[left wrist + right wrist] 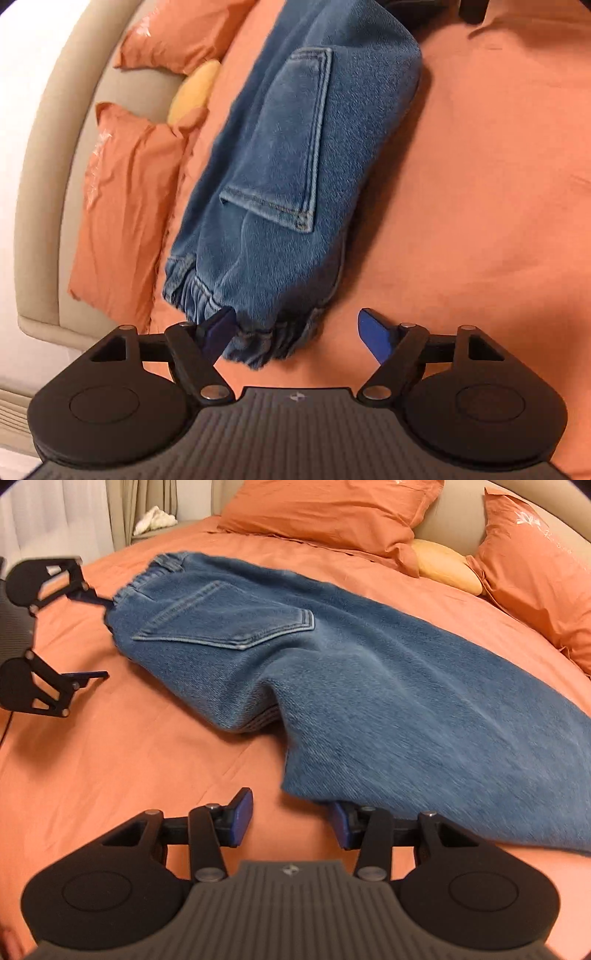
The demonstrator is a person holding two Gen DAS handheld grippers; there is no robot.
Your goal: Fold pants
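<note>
Now the blue pants [332,672] lie flat on the orange bed [129,757], already laid in half the long way, one leg on top of the other. In the right tool's view the stretchy waist sits near 10 o'clock, the back pocket [225,620] faces up, and the legs run off toward 4 o'clock. Two orange pillows [332,509] and a small yellow cushion [447,566] wait at the head of the bed, near 1 o'clock.

The left tool [297,332] is spread wide at the waist. One blue finger touches the gathered edge, the other is well apart over bare sheet, so it holds nothing. The right tool [291,821] is partly spread by the near leg edge. One finger sits on the sheet and the other is tucked under the cloth; it pinches nothing that I can see.

I think the next step is to grab both ends for a short fold. To do it well, push the waist deep between the fingers, catch every layer, then lift both ends together so the legs stay lined up and smooth.
</note>
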